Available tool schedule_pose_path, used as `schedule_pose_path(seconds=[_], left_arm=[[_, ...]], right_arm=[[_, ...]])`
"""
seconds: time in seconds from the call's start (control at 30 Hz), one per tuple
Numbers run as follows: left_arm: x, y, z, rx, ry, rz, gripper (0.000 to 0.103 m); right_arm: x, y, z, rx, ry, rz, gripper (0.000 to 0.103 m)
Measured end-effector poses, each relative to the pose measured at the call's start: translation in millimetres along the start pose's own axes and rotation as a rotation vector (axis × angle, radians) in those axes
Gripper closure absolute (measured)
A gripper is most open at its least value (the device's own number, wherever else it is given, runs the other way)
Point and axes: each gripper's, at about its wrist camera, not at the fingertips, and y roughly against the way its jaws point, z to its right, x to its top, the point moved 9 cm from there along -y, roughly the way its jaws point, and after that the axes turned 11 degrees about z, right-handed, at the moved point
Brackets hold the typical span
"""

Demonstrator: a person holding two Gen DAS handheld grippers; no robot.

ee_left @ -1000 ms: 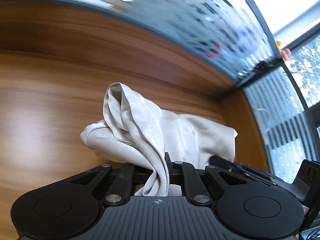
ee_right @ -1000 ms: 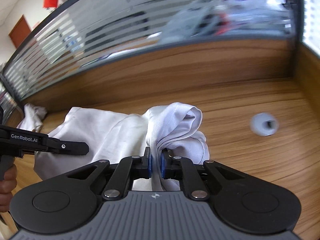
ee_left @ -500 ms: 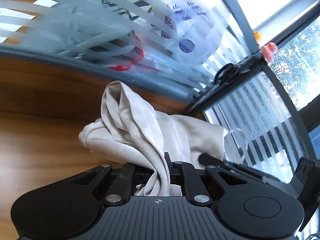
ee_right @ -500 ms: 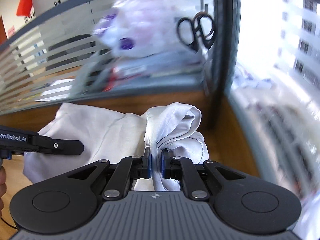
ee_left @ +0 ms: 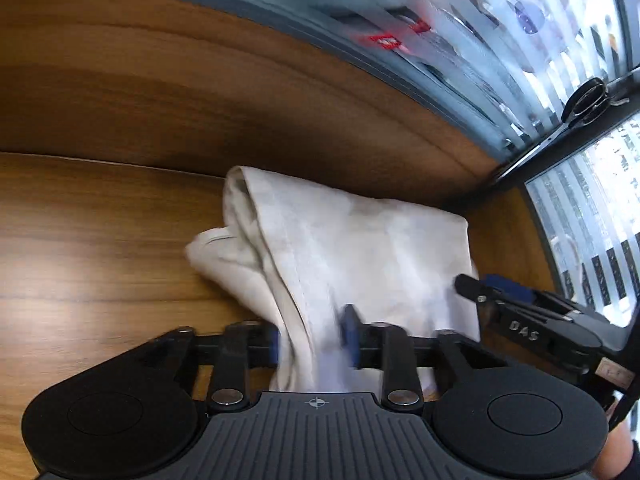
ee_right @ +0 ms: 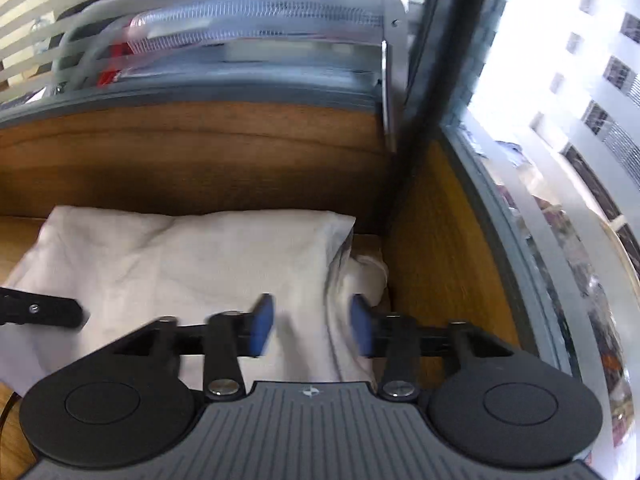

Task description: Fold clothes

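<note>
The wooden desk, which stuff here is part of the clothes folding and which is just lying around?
Part of the job:
- white garment, lying on the desk
- left gripper, jaws opening, cloth between them
- right gripper, jaws opening over the cloth

Just lying about:
- scissors hanging on the partition
- glass partition

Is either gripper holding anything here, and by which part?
Nothing is gripped. Both the left gripper and right gripper are opening, pads off the folded white cloth garment, whose near edge lies loose between their fingers.
</note>
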Motion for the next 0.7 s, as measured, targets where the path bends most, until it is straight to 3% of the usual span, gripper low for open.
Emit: schedule_pose_path(seconds=[0.03,0.13,0.23,0.3,0.33,0.37,0.5,0.7], left_arm=[[-0.2,6.4,-3.5,0.009,-0.007,0.005,0.051],[0.9,16.1,-16.6,0.070,-0.014,-0.005,0.040],[-1.5,21.1,-22.7,0.111,-0.011,-0.019,0.039],[-4.5,22.1,-20.5,0.098,-0.027,-0.007,0.054],[-7.2,16.1,-16.9,0.110,-0.046,-0.021,0.077],[-9.8,10.1,-13.4,0.122,-0.065,-0.035,0.088],[-14.1,-8.9,-6.5,0.163,-0.114,-0.064,0.092],[-11.5,-20.1,-2.3,0.158,-0.132,-0.076,0.092]], right_arm=[[0.2,3.1,-1.6,-0.006,0.004,0.011,0.047],[-2.4,16.3,-13.2,0.017,-0.007,0.030,0.047],[-12.4,23.8,-26.5,0.077,-0.040,0.013,0.047],[-22.3,22.7,-34.4,0.107,-0.056,-0.012,0.047],[-27.2,22.2,-38.4,0.122,-0.063,-0.025,0.047],[-31.7,20.5,-42.1,0.133,-0.066,-0.036,0.047],[-43.8,8.4,-46.1,0.144,-0.080,-0.064,0.047],[-48.1,6.9,-34.0,0.129,-0.130,-0.070,0.047]])
